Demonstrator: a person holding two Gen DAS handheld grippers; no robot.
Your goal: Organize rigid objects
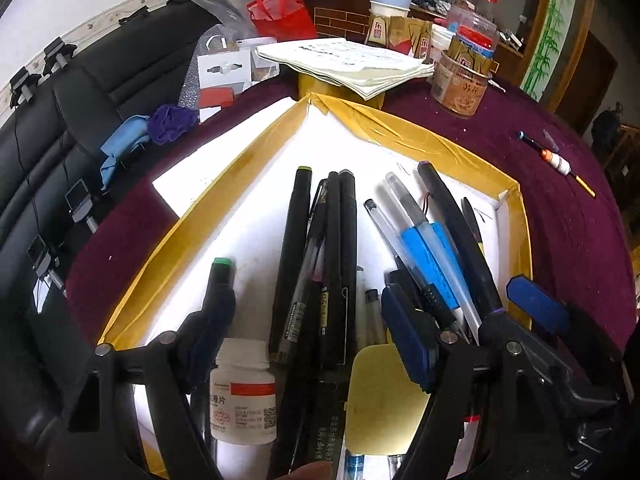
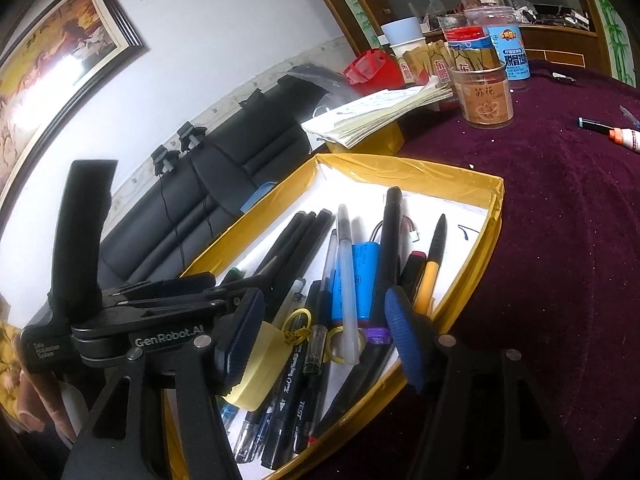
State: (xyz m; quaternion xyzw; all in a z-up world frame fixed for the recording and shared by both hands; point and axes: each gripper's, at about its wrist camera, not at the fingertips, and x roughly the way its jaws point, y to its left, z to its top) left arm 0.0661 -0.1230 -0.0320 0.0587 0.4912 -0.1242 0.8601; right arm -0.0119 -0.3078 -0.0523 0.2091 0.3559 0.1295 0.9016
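- Left gripper (image 1: 308,336): jaws spread wide, holding nothing, low over the pens (image 1: 340,248) in the yellow-rimmed box (image 1: 224,184).
- Right gripper (image 2: 320,336): jaws wide, empty, above the box's near end.
- Pill bottle (image 1: 243,392) and yellow pad (image 1: 384,396) lie between the left fingers.
- Box's far left corner bare; maroon tablecloth (image 2: 560,240) open to the right.

Counts, both wrist views:

- Yellow-taped tray (image 1: 256,148): 1.
- Black marker pens (image 1: 294,248) in tray: at least 6; exact total cannot be told, pile overlaps.
- Clear-barrel pens (image 1: 384,224): at least 2.
- Blue cylinder (image 1: 430,264) with wires: 1.
- White pill bottle (image 1: 243,394): 1.
- Pale yellow box (image 2: 260,368): 1.
- Yellow-barrel pen (image 2: 427,280): 1.
- Jars with red lids (image 1: 476,4): 2.
- Open jar (image 1: 460,84) with sachets: 1.
- Paper stack (image 1: 352,62): 1.
- Loose pen on cloth (image 1: 556,162): 1.
- Grippers: 2, left gripper (image 1: 308,344), right gripper (image 2: 320,344).
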